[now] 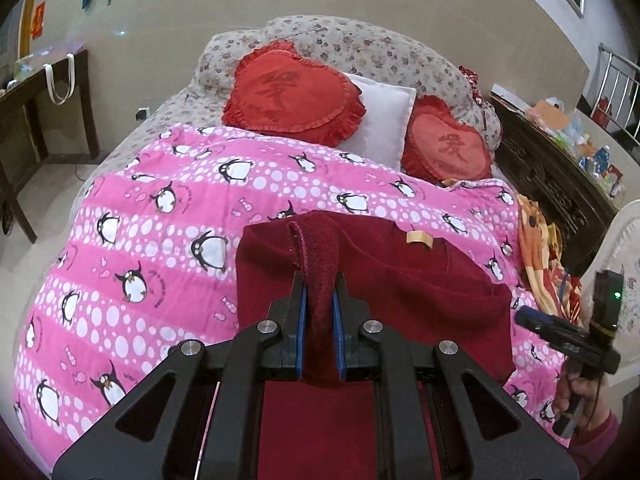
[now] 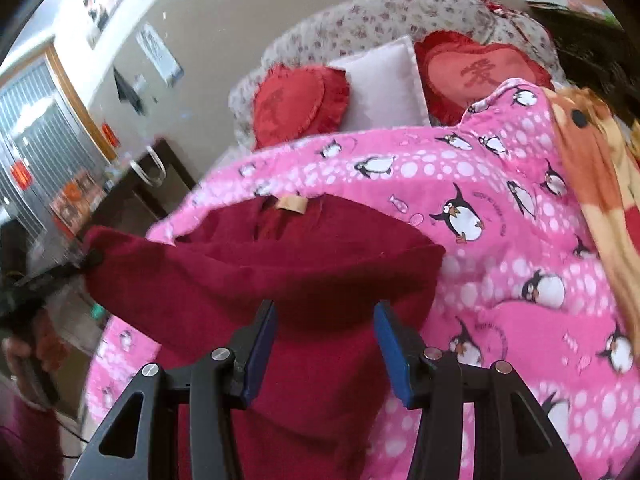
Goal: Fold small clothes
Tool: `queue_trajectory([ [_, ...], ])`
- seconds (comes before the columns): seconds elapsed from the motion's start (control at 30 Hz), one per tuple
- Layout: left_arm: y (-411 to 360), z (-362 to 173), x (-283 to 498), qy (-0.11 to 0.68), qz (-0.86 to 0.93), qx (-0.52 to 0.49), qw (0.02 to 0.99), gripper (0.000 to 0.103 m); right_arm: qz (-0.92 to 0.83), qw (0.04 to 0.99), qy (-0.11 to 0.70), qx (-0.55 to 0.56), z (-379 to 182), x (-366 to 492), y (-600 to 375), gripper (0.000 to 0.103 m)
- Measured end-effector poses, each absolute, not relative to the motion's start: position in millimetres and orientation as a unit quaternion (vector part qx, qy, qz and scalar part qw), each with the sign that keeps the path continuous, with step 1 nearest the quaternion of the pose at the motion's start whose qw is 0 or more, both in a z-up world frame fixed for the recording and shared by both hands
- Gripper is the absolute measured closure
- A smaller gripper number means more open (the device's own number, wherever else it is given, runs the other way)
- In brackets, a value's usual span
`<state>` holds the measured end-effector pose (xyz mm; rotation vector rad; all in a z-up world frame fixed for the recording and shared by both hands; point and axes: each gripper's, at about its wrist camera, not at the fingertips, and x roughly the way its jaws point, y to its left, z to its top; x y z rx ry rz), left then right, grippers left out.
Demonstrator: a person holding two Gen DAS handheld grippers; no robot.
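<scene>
A dark red knit garment (image 1: 400,280) with a tan neck label (image 1: 419,239) lies on the pink penguin quilt (image 1: 160,220). My left gripper (image 1: 320,304) is shut on a fold of its edge, which stands up between the blue pads. In the right wrist view the garment (image 2: 280,272) is lifted at its left corner by the left gripper (image 2: 86,260). My right gripper (image 2: 324,344) is open, its fingers hovering just above the garment's near part with nothing between them. It also shows in the left wrist view (image 1: 524,316) at the right.
Two red heart cushions (image 1: 292,96) (image 1: 448,148) and a white pillow (image 1: 380,120) lie at the bed's head. An orange blanket (image 1: 540,248) lies at the right edge. A dark desk (image 1: 40,92) stands left, and a cluttered carved headboard shelf (image 1: 560,152) is at the right.
</scene>
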<state>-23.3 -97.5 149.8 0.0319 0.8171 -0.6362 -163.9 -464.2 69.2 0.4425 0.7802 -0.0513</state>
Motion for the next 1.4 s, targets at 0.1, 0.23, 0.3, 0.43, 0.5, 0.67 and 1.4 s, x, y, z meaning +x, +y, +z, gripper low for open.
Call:
queue_trajectory([
  [0.1, -106.5, 136.8, -15.8, 0.400, -0.296, 0.020, 0.867, 0.093, -0.054, 0.902, 0.398, 0.158, 55.9, -138.6, -462.0, 0.055],
  [0.23, -111.2, 99.4, 6.1, 0.437, -0.267, 0.023, 0.858, 0.093, -0.129, 0.890, 0.408, 0.157, 28.8, -117.5, -492.3, 0.056],
  [0.3, -109.7, 80.2, 16.3, 0.454, -0.254, 0.025, 0.854, 0.093, -0.114, 0.888, 0.395, 0.204, 28.8, -126.0, -506.3, 0.056],
  [0.43, -102.7, 52.3, 27.1, 0.476, -0.239, 0.024, 0.846, 0.093, -0.127, 0.889, 0.384, 0.216, 39.5, -159.5, -514.0, 0.054],
  [0.5, -101.7, 46.7, 25.7, 0.478, -0.236, 0.024, 0.845, 0.093, -0.105, 0.881, 0.386, 0.255, 36.1, -175.2, -518.8, 0.052],
  [0.67, -107.8, 55.9, 15.1, 0.461, -0.239, 0.038, 0.854, 0.093, -0.082, 0.865, 0.390, 0.306, 15.2, -173.6, -523.4, 0.048],
  [1.4, -110.9, 22.4, 21.3, 0.480, -0.238, 0.032, 0.844, 0.083, -0.051, 0.854, 0.379, 0.353, 23.0, -217.8, -484.5, 0.046],
])
